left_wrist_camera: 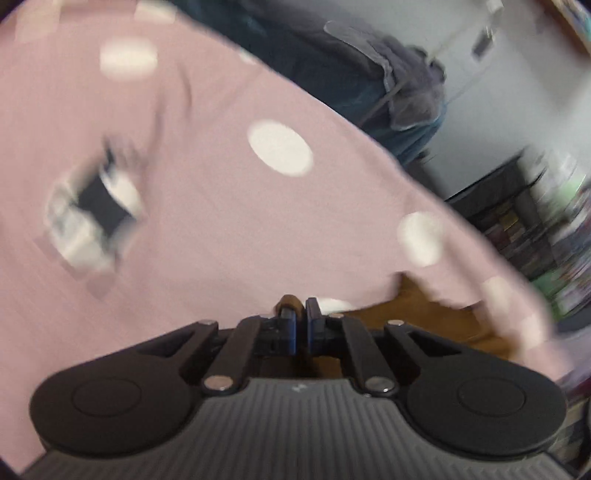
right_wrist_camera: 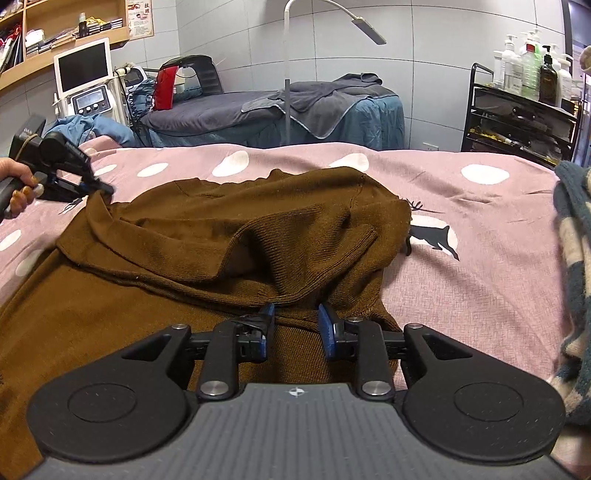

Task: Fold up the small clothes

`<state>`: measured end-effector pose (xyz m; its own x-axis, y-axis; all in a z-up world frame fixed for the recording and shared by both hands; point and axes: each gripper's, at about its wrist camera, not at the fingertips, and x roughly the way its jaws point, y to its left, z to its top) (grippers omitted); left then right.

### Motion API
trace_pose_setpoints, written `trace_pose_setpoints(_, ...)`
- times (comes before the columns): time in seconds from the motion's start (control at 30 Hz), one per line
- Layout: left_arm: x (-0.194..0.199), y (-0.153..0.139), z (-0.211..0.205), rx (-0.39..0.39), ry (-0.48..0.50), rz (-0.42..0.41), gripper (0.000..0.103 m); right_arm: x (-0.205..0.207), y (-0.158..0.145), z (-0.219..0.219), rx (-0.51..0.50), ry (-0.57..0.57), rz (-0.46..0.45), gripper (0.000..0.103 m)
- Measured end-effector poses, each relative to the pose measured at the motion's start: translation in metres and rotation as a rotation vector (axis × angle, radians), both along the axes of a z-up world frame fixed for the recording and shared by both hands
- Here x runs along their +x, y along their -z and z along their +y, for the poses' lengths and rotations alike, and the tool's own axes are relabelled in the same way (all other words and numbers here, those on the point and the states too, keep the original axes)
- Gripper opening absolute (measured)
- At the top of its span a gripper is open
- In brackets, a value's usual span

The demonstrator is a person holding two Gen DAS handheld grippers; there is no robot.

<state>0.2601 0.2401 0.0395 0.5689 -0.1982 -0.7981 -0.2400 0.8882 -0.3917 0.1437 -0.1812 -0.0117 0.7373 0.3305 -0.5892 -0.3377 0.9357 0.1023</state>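
Left wrist view, heavily blurred: the left gripper (left_wrist_camera: 300, 314) has its blue-padded fingers drawn together with only a slit between them, and a small nub of brown cloth shows at the tips, so it appears pinched on the brown ribbed knit sweater (left_wrist_camera: 399, 314), of which only a patch lies just right of the fingers. The pink bedspread with white dots (left_wrist_camera: 207, 221) fills most of the field. Beyond its edge stand a treatment bed with a grey towel over a blue cover (left_wrist_camera: 402, 85) and a dark trolley (left_wrist_camera: 495, 199). Right wrist view, sharp: the sweater (right_wrist_camera: 207, 236) lies rumpled on the bedspread (right_wrist_camera: 480, 266), long axis roughly left to right, the upper layer folded over towards the camera. The right gripper (right_wrist_camera: 296, 321) has its fingers apart at a middling gap, pads not pressing, the fold's edge just ahead of them. At far left a hand (right_wrist_camera: 18, 184) holds the left gripper (right_wrist_camera: 105, 190) on the sweater's far corner. A teal and cream knit garment (right_wrist_camera: 574, 295) lies at the right edge. Behind are a wooden shelf (right_wrist_camera: 66, 26), a monitor on a device stand (right_wrist_camera: 83, 68), a white lamp arm (right_wrist_camera: 288, 74) and a black rack of bottles (right_wrist_camera: 524, 107).
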Motion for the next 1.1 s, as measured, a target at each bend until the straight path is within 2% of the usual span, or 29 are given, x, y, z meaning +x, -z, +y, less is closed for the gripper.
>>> trace_pose_setpoints(0.03, 0.002, -0.006, -0.003, 0.095, 0.032, 0.004, 0.004, 0.000, 0.000, 0.000, -0.001, -0.003, 0.000, 0.051)
trace_pose_setpoints(0.1, 0.009, -0.014, -0.008, 0.173, 0.083, 0.020, 0.003, 0.000, 0.000, 0.001, -0.004, -0.008, -0.001, 0.054)
trace_pose_setpoints(0.13, 0.013, -0.017, -0.017, 0.248, 0.126, 0.029, 0.003, 0.000, 0.000, 0.002, -0.007, -0.010, -0.002, 0.055)
trace_pose_setpoints(0.2, 0.025, -0.021, -0.052, 0.478, 0.292, 0.089, 0.004, -0.001, 0.000, 0.002, -0.010, -0.012, -0.004, 0.056)
trace_pose_setpoints(0.27, 0.034, -0.017, -0.083, 0.675, 0.412, 0.141, 0.005, 0.000, 0.000, 0.002, -0.009, -0.014, -0.003, 0.058)
trace_pose_setpoints(0.33, 0.042, -0.010, -0.096, 0.759, 0.446, 0.147, 0.006, 0.000, 0.000, 0.001, -0.011, -0.014, -0.003, 0.058)
trace_pose_setpoints(0.37, 0.047, -0.002, -0.094, 0.781, 0.450, 0.175, 0.006, 0.000, 0.000, 0.002, -0.013, -0.015, -0.004, 0.058)
trace_pose_setpoints(0.43, 0.063, 0.008, -0.085, 0.724, 0.404, 0.214, 0.006, 0.000, 0.000, 0.002, -0.015, -0.017, -0.004, 0.059)
trace_pose_setpoints(0.57, 0.071, 0.009, -0.071, 0.633, 0.312, 0.194, 0.007, 0.000, 0.000, 0.001, -0.008, -0.021, -0.002, 0.064)
trace_pose_setpoints(0.63, 0.070, 0.007, -0.056, 0.535, 0.253, 0.195, 0.008, 0.000, 0.000, 0.002, -0.011, -0.025, 0.000, 0.066)
trace_pose_setpoints(0.7, 0.068, 0.003, -0.027, 0.336, 0.154, 0.195, 0.018, 0.000, 0.001, 0.003, -0.018, -0.028, -0.002, 0.067)
trace_pose_setpoints(0.73, 0.067, 0.001, -0.017, 0.263, 0.132, 0.175, 0.023, -0.001, 0.001, 0.004, -0.019, -0.028, -0.003, 0.067)
trace_pose_setpoints(0.77, 0.066, -0.003, -0.010, 0.247, 0.123, 0.145, 0.035, -0.001, 0.001, 0.004, -0.016, -0.029, -0.003, 0.067)
trace_pose_setpoints(0.8, 0.063, -0.011, -0.006, 0.317, 0.091, 0.116, 0.067, -0.001, 0.001, 0.003, -0.012, -0.028, -0.003, 0.067)
trace_pose_setpoints(0.83, 0.058, -0.020, -0.005, 0.434, 0.045, 0.075, 0.087, 0.000, 0.001, 0.002, -0.008, -0.028, -0.001, 0.067)
trace_pose_setpoints(0.87, 0.051, -0.030, -0.005, 0.550, 0.002, 0.016, 0.091, 0.000, 0.001, 0.002, -0.005, -0.028, 0.000, 0.067)
trace_pose_setpoints(0.9, 0.043, -0.037, -0.006, 0.624, -0.019, -0.044, 0.095, 0.000, 0.001, 0.002, -0.004, -0.028, 0.000, 0.067)
trace_pose_setpoints(0.93, 0.037, -0.044, -0.007, 0.633, -0.005, -0.078, 0.096, 0.000, 0.001, 0.002, -0.006, -0.028, -0.001, 0.067)
trace_pose_setpoints(1.0, 0.025, -0.053, -0.013, 0.572, 0.075, -0.096, 0.095, 0.000, 0.001, 0.003, -0.008, -0.028, -0.001, 0.068)
trace_pose_setpoints(1.1, -0.006, -0.053, -0.040, 0.501, 0.260, -0.138, 0.092, -0.001, 0.001, 0.002, -0.002, -0.027, -0.001, 0.068)
